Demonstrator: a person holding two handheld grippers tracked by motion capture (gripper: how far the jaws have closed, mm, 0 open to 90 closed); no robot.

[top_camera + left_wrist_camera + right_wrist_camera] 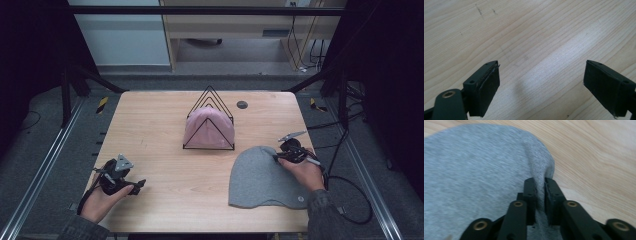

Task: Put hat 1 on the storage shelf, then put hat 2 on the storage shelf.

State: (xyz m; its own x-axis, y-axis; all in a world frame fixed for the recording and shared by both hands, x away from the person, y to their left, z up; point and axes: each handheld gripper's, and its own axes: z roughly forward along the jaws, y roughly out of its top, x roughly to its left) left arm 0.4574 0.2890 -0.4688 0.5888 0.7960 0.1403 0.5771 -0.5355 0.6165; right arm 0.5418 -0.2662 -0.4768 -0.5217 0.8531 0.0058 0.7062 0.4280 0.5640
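Note:
A grey beanie [260, 179] lies flat on the wooden table [155, 130] at the front right. My right gripper [278, 157] sits at its upper right edge, and in the right gripper view my right gripper [540, 185] is shut on a pinched fold of the grey beanie [474, 175]. A pink beanie [208, 129] rests inside a black wire rack [210, 100] at the table's middle. My left gripper [140, 185] rests at the front left; its jaws stand wide apart over bare wood in the left gripper view, where my left gripper [541, 75] holds nothing.
A small dark round disc [242, 104] sits in the tabletop behind the rack. Cables [350, 195] trail off the table's right side. Bare wood lies between the two hands.

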